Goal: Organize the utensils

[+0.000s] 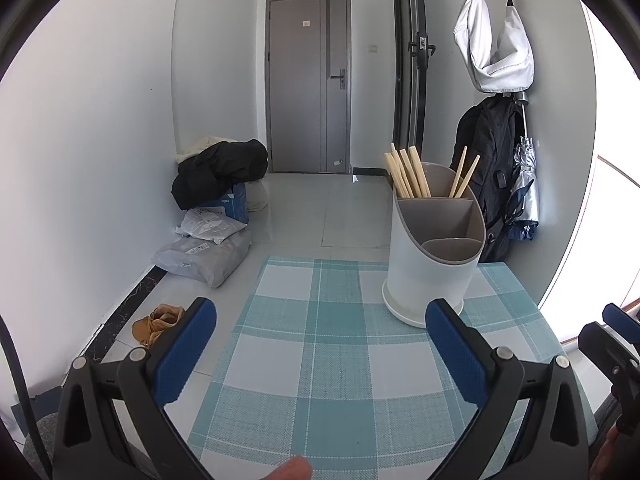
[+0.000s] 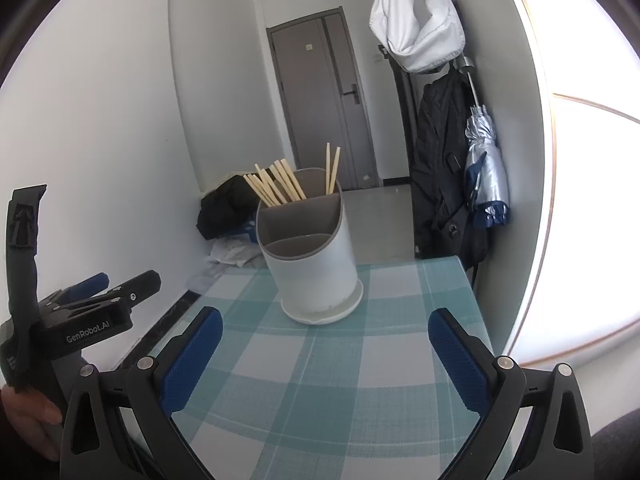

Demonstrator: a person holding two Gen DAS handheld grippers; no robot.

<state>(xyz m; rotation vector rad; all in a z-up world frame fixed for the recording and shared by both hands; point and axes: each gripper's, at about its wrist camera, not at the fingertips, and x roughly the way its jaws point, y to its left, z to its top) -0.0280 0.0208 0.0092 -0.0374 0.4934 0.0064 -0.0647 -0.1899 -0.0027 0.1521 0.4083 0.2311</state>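
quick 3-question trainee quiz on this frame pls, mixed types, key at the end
1. True or false: the left hand-held gripper and the right hand-held gripper are both open and hold nothing.
2. Multiple choice: the chopsticks stand in which part of the utensil holder? A) the compartment nearest the cameras B) the compartments farthest from the cameras C) flat on the checked tablecloth
3. Fill in: the front compartment of the holder looks ____.

Key: 1 true; 2 B; 3 empty
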